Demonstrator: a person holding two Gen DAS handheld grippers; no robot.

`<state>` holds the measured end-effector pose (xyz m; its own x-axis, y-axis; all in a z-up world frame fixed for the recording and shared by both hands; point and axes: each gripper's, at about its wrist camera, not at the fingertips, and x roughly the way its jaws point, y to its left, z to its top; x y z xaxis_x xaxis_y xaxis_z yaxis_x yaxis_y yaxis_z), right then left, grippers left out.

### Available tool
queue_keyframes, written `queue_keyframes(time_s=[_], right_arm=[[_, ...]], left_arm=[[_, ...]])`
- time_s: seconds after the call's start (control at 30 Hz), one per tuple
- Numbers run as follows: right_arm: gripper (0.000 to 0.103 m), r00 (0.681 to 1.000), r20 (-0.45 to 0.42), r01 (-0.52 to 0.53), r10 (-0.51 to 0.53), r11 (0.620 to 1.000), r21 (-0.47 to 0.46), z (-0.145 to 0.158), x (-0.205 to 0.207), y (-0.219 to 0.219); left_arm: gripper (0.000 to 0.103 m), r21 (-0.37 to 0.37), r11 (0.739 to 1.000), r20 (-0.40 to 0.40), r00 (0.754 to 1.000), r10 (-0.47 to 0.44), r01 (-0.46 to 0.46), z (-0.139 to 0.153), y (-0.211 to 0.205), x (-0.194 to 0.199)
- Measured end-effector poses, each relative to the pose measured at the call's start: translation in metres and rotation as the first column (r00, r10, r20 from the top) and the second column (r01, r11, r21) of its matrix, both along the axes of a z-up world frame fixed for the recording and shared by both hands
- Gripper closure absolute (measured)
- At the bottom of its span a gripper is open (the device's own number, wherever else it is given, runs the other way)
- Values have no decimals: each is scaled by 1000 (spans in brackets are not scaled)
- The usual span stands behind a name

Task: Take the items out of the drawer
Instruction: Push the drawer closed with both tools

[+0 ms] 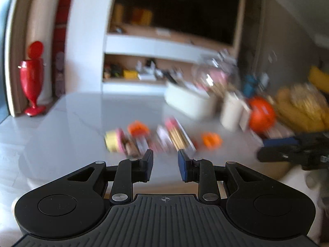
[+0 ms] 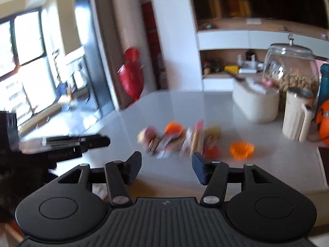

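The left gripper [image 1: 165,165] and right gripper [image 2: 167,168] are matte black, each with 2 blue-padded fingers [image 1: 183,166], silver pivot screws [image 1: 119,197] and a ribbed base plate [image 2: 164,222].

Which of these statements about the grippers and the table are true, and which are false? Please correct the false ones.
1. The left gripper holds a packet. False: nothing is between its jaws.
2. The right gripper has open, empty jaws. True.
3. A pile of small packets lies on the grey table. True.
4. The glass jar lies on its side. False: it stands upright with its lid on.
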<state>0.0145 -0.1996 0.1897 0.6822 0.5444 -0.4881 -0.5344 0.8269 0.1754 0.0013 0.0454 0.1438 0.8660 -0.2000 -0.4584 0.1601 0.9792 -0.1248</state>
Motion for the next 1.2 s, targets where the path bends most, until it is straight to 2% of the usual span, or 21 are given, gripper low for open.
queue_keyframes(time_s=[0.07, 0.13, 0.2, 0.23, 0.33, 0.4, 0.47, 0.5, 0.6, 0.73, 0.9, 1.2], right_arm=[[48, 998, -63, -23, 21, 999, -32, -12, -19, 0], [48, 981, -191, -24, 15, 999, -44, -34, -30, -3], [48, 939, -342, -41, 23, 998, -46, -62, -34, -7], [48, 920, -390, -44, 22, 998, -46, -75, -36, -9], [48, 886, -464, -33, -14, 995, -93, -105, -40, -8], [48, 867, -497, -19, -31, 995, -95, -118, -35, -7], [48, 859, -510, -3, -46, 996, -95, -127, -29, -5], [49, 864, -500, 6, -59, 994, -107, -131, -28, -3], [49, 861, -503, 20, -72, 994, -107, -136, -16, 2], [49, 898, -431, 22, -85, 988, -150, -142, -4, 14], [49, 920, -370, 82, -130, 986, -143, -146, 28, 22], [49, 941, -283, 152, -184, 980, -130, -151, 82, 32]], left_arm=[[74, 23, 998, -95, 994, -58, 60, -14, -15, -17], [74, 25, 992, -218, 969, -118, 126, -36, -24, -32], [74, 18, 989, -317, 939, -135, 148, -57, -28, -36], [74, 17, 989, -360, 923, -132, 148, -67, -29, -37], [74, 27, 990, -451, 886, -110, 136, -93, -32, -26], [74, 18, 993, -475, 875, -97, 119, -104, -29, -19], [76, 21, 995, -474, 877, -75, 96, -112, -28, -11], [75, 6, 996, -486, 871, -75, 89, -113, -27, -5], [75, 15, 997, -462, 885, -57, 72, -116, -29, 4], [75, 0, 1000, -412, 911, -24, 26, -121, -19, 20], [75, -16, 1000, -345, 938, 4, -10, -126, -11, 57], [75, -67, 994, -293, 954, 62, -85, -131, 0, 104]])
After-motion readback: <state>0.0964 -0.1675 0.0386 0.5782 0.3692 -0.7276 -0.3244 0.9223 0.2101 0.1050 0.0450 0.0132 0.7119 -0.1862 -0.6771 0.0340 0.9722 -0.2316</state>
